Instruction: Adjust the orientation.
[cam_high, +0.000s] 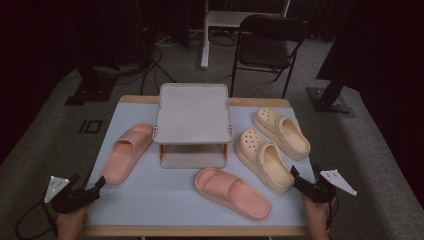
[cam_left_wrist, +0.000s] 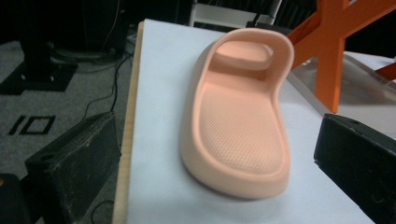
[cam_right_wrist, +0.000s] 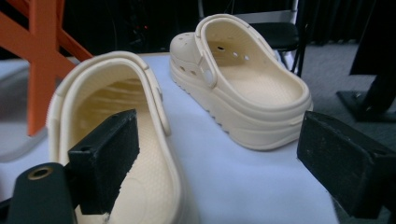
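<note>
Here's the desk (cam_high: 165, 200), pale blue on top with a wooden edge, and in the middle of it stands a grey two-level rack (cam_high: 193, 112) with orange legs. Everything else sits around that rack.

To the rack's left lies a pink slide (cam_high: 126, 152), toe end pointing away from the person. In front of the rack, a little to its right, the second pink slide (cam_high: 231, 192) lies angled across the desk. To the rack's right sit two cream clogs side by side: the nearer clog (cam_high: 263, 160) just beside the rack's right front corner, the farther clog (cam_high: 281, 132) beyond it, toward the desk's right edge.

The left tool (cam_high: 100, 184) hangs at the desk's near left corner, well left of the rack, jaws spread wide and holding nothing; its own camera looks straight up the left slide's (cam_left_wrist: 238, 121) heel, with one jaw out past the desk edge.

The right tool (cam_high: 296, 179) sits at the near right side, jaws wide too, empty, its tips just by the nearer clog's (cam_right_wrist: 116, 149) heel. In the right gripper view one jaw overlaps that heel rim; contact, I cannot tell. The farther clog (cam_right_wrist: 243, 88) stands apart behind it.
</note>
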